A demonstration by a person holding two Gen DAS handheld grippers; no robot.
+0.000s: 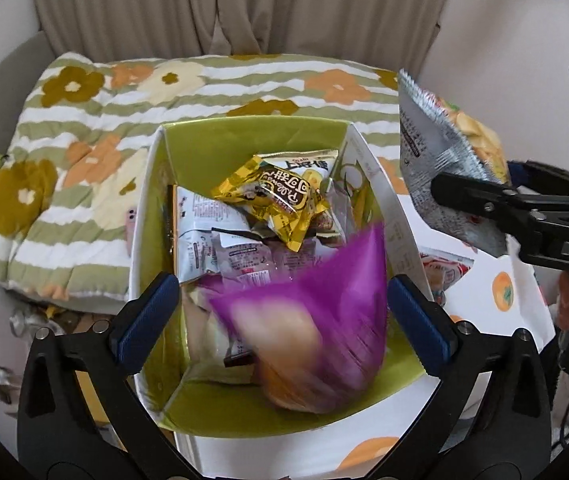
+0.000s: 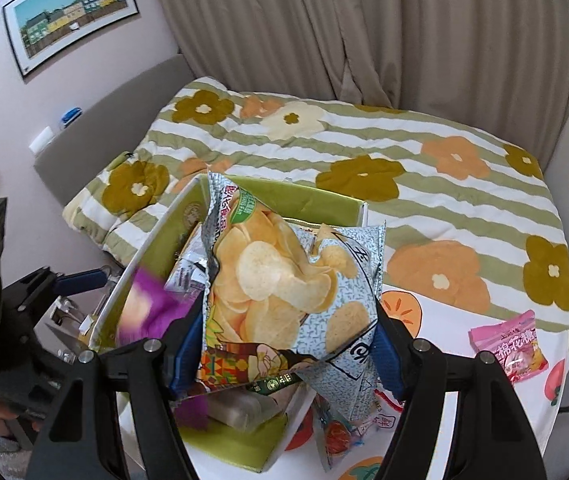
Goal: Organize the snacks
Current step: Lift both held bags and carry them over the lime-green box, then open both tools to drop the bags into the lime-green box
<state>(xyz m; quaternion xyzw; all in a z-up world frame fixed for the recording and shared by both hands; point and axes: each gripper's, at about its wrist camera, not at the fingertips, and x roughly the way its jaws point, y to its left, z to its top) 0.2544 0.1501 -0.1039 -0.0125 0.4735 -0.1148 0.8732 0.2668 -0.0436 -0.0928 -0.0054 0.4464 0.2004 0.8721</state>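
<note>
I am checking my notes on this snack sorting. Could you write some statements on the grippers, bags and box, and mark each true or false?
1. The right gripper holds a chip bag. True.
2. The left gripper is shut on the purple bag. False: its fingers stand open, and the blurred purple bag lies between them, over the box.
3. The box is green inside. True.
4. The box is empty. False: several snack packets lie in it.
5. A pink packet lies outside the box. True.

hand-held gripper | black frame, blue finger pads | silver screws ("DAS" lettering)
</note>
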